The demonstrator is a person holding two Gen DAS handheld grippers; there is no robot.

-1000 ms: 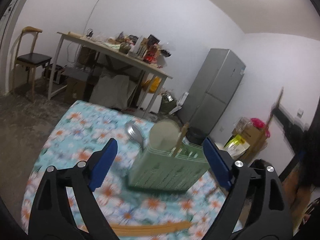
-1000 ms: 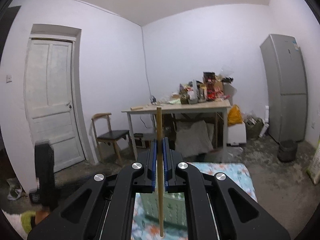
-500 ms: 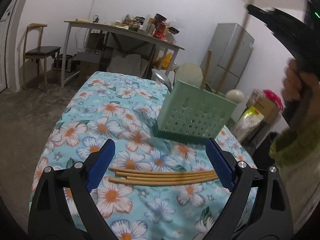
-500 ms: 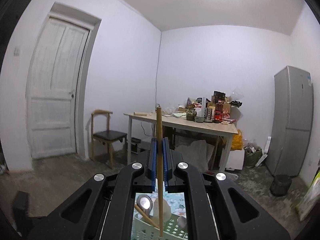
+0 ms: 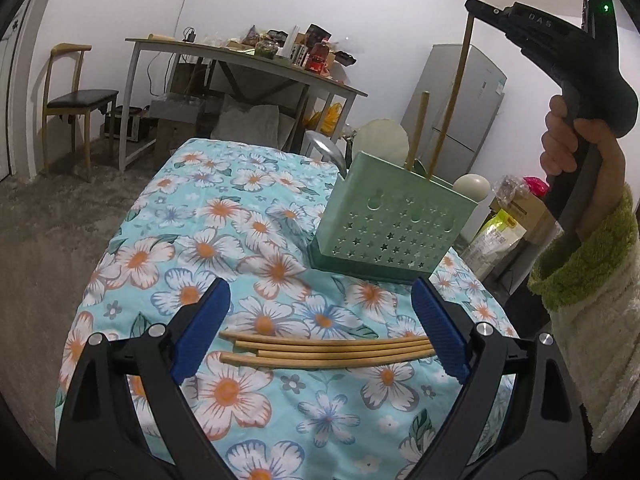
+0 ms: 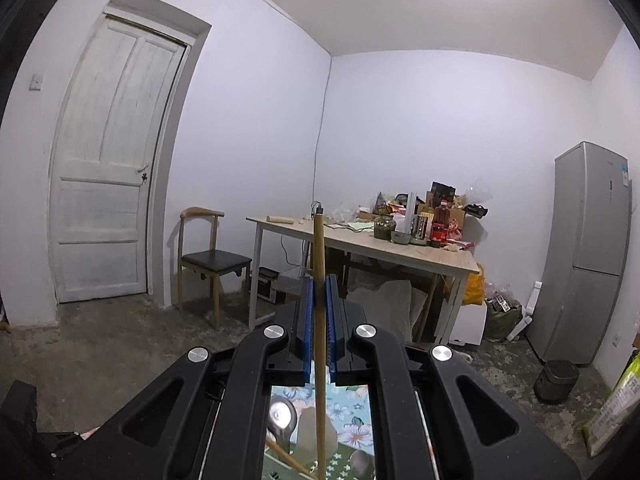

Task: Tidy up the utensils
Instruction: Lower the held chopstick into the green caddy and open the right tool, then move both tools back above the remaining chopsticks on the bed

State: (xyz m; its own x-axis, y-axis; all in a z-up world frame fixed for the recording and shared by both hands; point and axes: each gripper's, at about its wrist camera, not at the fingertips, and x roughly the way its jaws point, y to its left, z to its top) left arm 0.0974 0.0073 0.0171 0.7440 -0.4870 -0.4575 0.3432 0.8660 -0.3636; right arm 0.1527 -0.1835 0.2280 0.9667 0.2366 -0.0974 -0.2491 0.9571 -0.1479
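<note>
On the flowered table (image 5: pixel 224 216), four chopsticks (image 5: pixel 324 350) lie crosswise between the left hand-held gripper (image 5: pixel 320 332)'s parted jaws — the right hand-held gripper (image 6: pixel 319 322) is clamped on one upright chopstick (image 6: pixel 319 300).

I take the utensil holder (image 5: pixel 394 228) as my landmark; it stands on the desk (image 5: pixel 208 240), toward its far right part. In it stand a ladle (image 5: pixel 326 150), a round-headed spoon (image 5: pixel 384 138) and a short wooden handle (image 5: pixel 418 132). In front of the holder, nearer to me, four chopsticks (image 5: pixel 324 350) lie side by side across the desk, between the jaws of my left gripper (image 5: pixel 320 336). Above the holder my right gripper (image 6: pixel 319 312) holds one chopstick (image 5: pixel 456 76) upright, its lower end inside the holder. Behind the holder stands a cluttered table (image 5: pixel 256 66), with a chair (image 5: pixel 76 100) to its left; to the holder's right rear stands a fridge (image 5: pixel 468 104).
</note>
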